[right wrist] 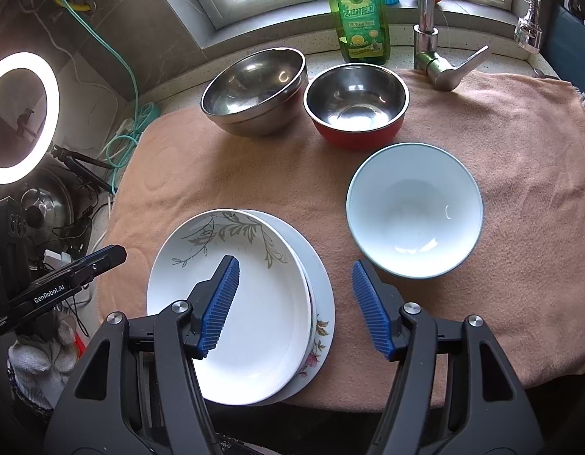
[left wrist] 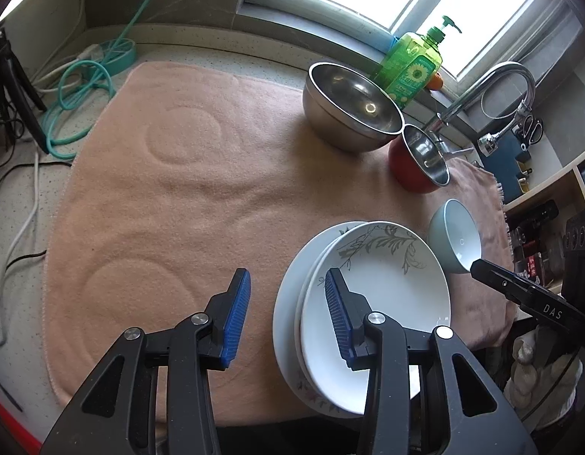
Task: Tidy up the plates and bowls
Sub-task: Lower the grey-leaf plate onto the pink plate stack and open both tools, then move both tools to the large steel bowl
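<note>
Both my left tongs (left wrist: 288, 316) and right tongs (right wrist: 294, 309) hang open and empty over the plate stack (right wrist: 254, 326), which overhangs the desk's near edge beside the pale bowl (right wrist: 413, 208), so I judge a careless nudge could tip it off.

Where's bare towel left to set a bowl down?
Most room: the left half of the towel, between the plate stack and the green hose. Crowded on the right: steel bowl, red bowl and pale bowl sit close together, faucet behind.
</note>
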`<state>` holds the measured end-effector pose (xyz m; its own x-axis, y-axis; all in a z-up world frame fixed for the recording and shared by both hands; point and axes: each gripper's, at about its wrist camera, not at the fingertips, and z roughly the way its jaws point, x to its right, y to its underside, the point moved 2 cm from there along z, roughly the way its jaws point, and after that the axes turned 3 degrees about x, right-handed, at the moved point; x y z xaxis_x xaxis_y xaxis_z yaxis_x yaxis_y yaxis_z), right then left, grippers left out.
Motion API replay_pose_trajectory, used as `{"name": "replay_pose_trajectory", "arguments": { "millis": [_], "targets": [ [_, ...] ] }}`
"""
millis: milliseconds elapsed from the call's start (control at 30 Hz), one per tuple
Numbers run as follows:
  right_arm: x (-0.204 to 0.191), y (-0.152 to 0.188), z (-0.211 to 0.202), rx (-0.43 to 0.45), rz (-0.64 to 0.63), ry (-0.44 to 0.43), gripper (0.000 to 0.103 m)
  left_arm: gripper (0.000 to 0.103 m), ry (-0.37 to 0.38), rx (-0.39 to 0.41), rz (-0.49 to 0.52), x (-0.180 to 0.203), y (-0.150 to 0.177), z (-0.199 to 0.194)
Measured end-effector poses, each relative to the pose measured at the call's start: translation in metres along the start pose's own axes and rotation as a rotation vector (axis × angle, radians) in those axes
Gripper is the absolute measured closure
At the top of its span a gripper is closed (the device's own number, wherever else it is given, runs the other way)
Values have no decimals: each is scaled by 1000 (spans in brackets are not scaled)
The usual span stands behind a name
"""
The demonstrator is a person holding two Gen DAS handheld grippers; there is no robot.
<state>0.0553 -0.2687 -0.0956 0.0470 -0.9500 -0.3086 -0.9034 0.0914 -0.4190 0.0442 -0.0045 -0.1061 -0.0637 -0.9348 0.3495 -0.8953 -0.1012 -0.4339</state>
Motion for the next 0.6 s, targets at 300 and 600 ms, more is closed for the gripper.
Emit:
{"name": "replay_pose_trajectory", "arguments": {
  "millis": [300, 600],
  "targets": [
    [-5, -21, -5, 27, -7, -15, 31, 40, -9, 12, 14, -5, -18, 0],
    [-20, -64, -10, 93, -58, -44, 9, 32, -124, 32, 81, -8, -61, 4]
  ]
}}
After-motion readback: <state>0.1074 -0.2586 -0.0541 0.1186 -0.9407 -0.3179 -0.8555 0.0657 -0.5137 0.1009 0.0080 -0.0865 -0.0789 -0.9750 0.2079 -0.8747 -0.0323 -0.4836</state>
